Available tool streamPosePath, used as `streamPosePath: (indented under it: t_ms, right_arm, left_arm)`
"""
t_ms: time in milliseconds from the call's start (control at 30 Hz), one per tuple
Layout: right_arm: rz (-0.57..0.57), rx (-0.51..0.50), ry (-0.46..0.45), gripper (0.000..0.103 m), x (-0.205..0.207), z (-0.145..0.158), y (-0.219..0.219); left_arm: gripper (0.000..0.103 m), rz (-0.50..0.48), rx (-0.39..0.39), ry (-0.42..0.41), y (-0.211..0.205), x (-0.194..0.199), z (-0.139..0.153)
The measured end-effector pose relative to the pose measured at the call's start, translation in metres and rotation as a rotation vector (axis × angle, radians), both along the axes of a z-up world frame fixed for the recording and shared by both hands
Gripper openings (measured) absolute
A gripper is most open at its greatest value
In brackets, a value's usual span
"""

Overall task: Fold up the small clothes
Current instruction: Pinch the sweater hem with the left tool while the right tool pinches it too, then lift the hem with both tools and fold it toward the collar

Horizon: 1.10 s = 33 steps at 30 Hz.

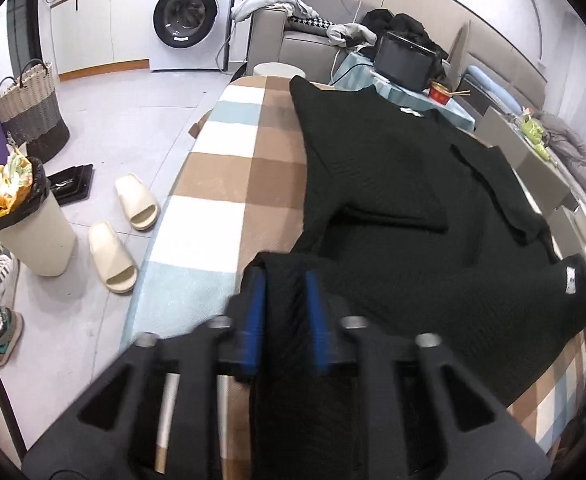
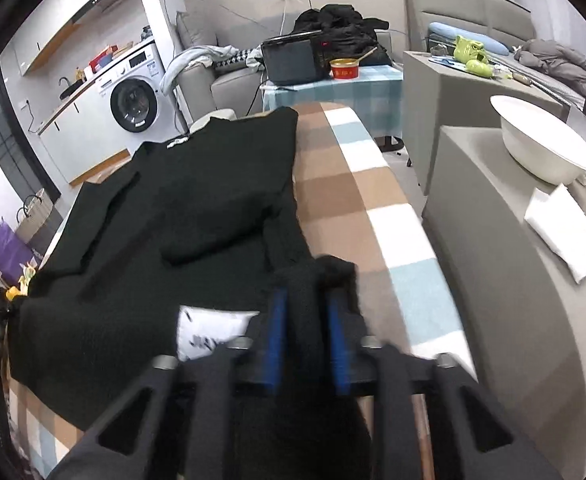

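Observation:
A black knitted sweater (image 1: 393, 200) (image 2: 197, 184) lies flat on a table covered by a brown, white and blue checked cloth (image 1: 221, 184) (image 2: 357, 184). Its sleeves are folded in over the body. My left gripper (image 1: 283, 276) is at the sweater's near hem corner. Black fabric lies between its blue pads (image 1: 256, 300), which stand apart, so it is open. My right gripper (image 2: 307, 296) is at the other hem corner. It is also open, with a fold of fabric between its blue pads (image 2: 278, 320). A white label (image 2: 209, 332) shows beside it.
On the floor to the left are two cream slippers (image 1: 137, 202), a full bin (image 1: 29, 232) and a woven basket (image 1: 33, 112). A washing machine (image 1: 189, 16) stands at the back. A grey cabinet (image 2: 493, 260) with a white bowl (image 2: 545, 152) flanks the table's right side.

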State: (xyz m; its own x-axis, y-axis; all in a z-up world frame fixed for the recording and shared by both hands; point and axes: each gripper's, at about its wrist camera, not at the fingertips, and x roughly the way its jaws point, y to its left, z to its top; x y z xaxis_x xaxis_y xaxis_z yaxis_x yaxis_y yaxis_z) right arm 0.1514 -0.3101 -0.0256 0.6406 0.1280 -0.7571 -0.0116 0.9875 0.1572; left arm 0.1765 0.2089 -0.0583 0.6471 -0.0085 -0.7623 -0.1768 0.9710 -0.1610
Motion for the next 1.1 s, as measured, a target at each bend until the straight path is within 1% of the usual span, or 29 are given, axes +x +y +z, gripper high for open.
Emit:
streamPosePath:
  t_ms: [33,67,100,200,233,267,300,333,367,400,433,467,500,533,633,700,800,933,967,1033,1067,1100]
  right_arm:
    - [-0.006,0.001,0.001,0.045,-0.003,-0.001,-0.004]
    - [-0.008,0.008,0.007,0.046,-0.003,-0.003,-0.010]
    - [0.001,0.024,0.010,0.046,-0.002,-0.005,-0.014]
    - [0.064,0.123,0.048,0.046,0.013,-0.020,-0.018]
    - [0.086,0.136,0.057,0.046,0.018,-0.026,-0.016]
    - [0.097,0.134,0.070,0.046,0.023,-0.029,-0.012]
    - [0.110,0.123,0.080,0.044,0.027,-0.032,-0.007]
    - [0.125,0.106,0.076,0.037,0.030,-0.033,-0.003]
    - [0.139,0.097,0.070,0.033,0.032,-0.034,0.001]
    - [0.153,0.086,0.071,0.022,0.035,-0.036,0.005]
    - [0.166,0.072,0.085,0.020,0.038,-0.037,0.010]
    - [0.167,0.057,0.089,0.019,0.038,-0.037,0.012]
    - [0.173,0.048,0.098,0.017,0.038,-0.037,0.014]
    - [0.178,0.042,0.103,0.016,0.037,-0.037,0.015]
    - [0.189,0.025,0.113,0.015,0.028,-0.036,0.018]
    - [0.187,0.026,0.120,0.015,0.020,-0.035,0.016]
    - [0.182,0.021,0.132,0.015,0.004,-0.035,0.013]
    - [0.172,0.030,0.154,0.016,-0.031,-0.033,0.009]
    - [0.168,0.031,0.156,0.016,-0.039,-0.033,0.008]
    - [0.161,0.030,0.151,0.024,-0.047,-0.032,0.007]
    - [0.152,0.031,0.140,0.026,-0.051,-0.030,0.004]
    - [0.147,0.033,0.133,0.030,-0.053,-0.028,0.003]
  left_arm:
    - [0.061,0.011,0.012,0.000,0.000,0.000,-0.003]
    - [0.068,0.022,0.024,-0.008,0.000,0.001,-0.005]
    - [0.068,0.020,0.020,-0.009,0.002,0.005,-0.008]
    - [0.068,0.012,-0.026,0.024,0.001,0.021,-0.020]
    - [0.067,0.003,-0.038,0.028,0.000,0.026,-0.022]
    - [0.061,-0.007,-0.044,0.035,-0.003,0.031,-0.025]
    - [0.058,-0.019,-0.047,0.043,-0.006,0.038,-0.028]
    - [0.055,-0.027,-0.044,0.052,-0.009,0.043,-0.031]
    - [0.049,-0.024,-0.035,0.064,-0.011,0.048,-0.034]
    - [0.047,-0.021,-0.025,0.086,-0.014,0.053,-0.038]
    - [0.034,-0.030,-0.006,0.079,-0.018,0.055,-0.037]
    - [0.024,-0.063,0.001,0.088,-0.022,0.057,-0.038]
    - [0.020,-0.077,0.002,0.087,-0.025,0.056,-0.038]
    - [0.018,-0.086,-0.009,0.089,-0.027,0.055,-0.038]
    - [0.017,-0.108,0.017,0.086,-0.036,0.045,-0.038]
    - [0.017,-0.117,0.012,0.091,-0.038,0.034,-0.038]
    - [0.017,-0.121,0.005,0.097,-0.038,0.009,-0.037]
    - [0.018,-0.118,-0.006,0.107,-0.038,-0.027,-0.035]
    - [0.020,-0.116,-0.012,0.106,-0.037,-0.035,-0.035]
    - [0.024,-0.098,-0.012,0.096,-0.033,-0.048,-0.032]
    - [0.030,-0.087,-0.014,0.090,-0.031,-0.053,-0.030]
    - [0.034,-0.073,-0.015,0.084,-0.027,-0.058,-0.028]
